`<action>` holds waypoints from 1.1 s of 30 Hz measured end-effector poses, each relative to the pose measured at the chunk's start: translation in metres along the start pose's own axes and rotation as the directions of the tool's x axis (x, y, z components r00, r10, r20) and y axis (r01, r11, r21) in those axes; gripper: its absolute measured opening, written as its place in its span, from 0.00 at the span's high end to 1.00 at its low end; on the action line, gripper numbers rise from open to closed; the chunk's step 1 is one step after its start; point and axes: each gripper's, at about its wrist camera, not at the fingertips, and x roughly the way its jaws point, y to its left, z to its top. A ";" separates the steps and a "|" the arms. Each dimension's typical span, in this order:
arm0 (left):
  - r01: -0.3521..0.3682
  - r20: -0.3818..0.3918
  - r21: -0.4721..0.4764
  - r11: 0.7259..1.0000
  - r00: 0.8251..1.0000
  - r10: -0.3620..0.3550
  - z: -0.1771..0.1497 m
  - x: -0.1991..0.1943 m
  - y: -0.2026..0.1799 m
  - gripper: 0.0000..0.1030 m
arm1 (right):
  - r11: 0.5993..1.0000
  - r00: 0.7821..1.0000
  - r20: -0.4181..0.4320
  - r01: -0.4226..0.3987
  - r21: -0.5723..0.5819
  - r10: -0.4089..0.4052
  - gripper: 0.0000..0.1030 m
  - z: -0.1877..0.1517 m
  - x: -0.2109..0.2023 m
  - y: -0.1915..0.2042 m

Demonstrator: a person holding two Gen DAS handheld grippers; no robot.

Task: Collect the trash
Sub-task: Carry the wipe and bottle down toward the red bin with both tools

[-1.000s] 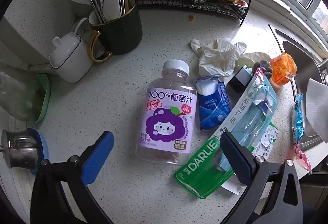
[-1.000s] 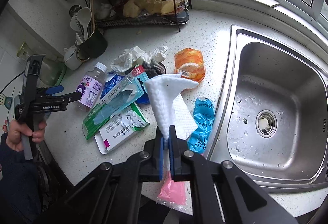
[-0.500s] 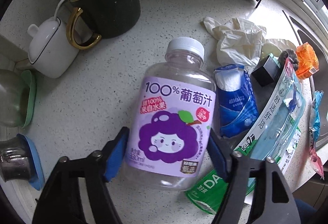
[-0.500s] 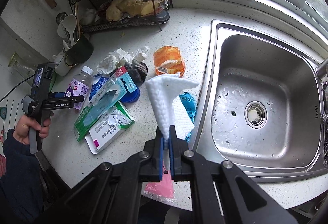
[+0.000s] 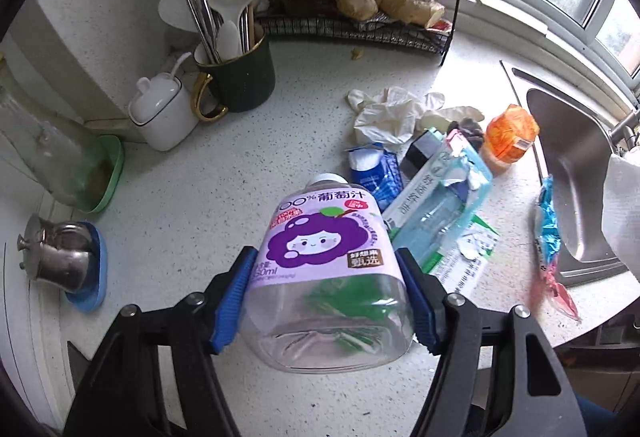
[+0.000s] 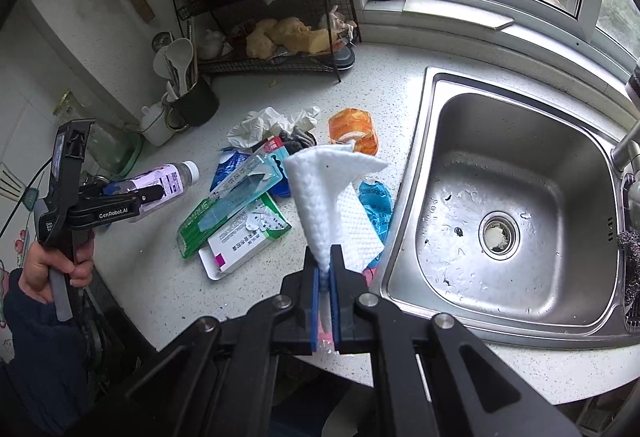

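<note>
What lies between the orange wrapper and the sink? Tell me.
Bare speckled countertop only, between the orange wrapper and the sink rim; the right wrist view shows it.

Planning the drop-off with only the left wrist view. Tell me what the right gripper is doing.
Observer: The right gripper is shut on a white paper towel that stands up from its jaws.
Operator: Describe the sink basin; I see only its edge.
Observer: The sink is wet, with dark specks near its drain.
Operator: Give me my bottle from the side.
Observer: The left gripper, whose jaws have just been closing, clamps the bottle about level, its cap pointing toward the sink.
</note>
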 end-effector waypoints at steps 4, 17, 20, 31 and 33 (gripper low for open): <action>-0.012 0.049 -0.036 0.999 0.999 0.014 -0.028 -0.037 -0.016 0.35 | 0.998 0.999 0.033 -0.033 -0.051 0.035 0.96 -0.014 -0.021 0.006; -0.007 0.115 -0.095 0.995 0.993 0.018 -0.153 -0.134 -0.106 0.35 | 0.963 0.985 -0.008 -0.173 -0.205 0.175 0.96 -0.091 -0.057 0.012; -0.002 0.094 -0.109 0.994 0.996 0.012 -0.184 -0.135 -0.129 0.35 | 0.957 0.981 -0.033 -0.195 -0.216 0.193 0.96 -0.114 -0.053 0.010; 0.023 -0.050 -0.103 0.994 0.998 -0.028 -0.270 -0.080 -0.186 0.35 | 0.947 0.962 -0.205 -0.224 -0.230 0.178 0.96 -0.198 0.011 -0.007; 0.027 -0.080 -0.102 0.994 0.996 -0.035 -0.283 -0.058 -0.189 0.35 | 0.951 0.954 -0.248 -0.222 -0.214 0.167 0.96 -0.210 0.035 -0.012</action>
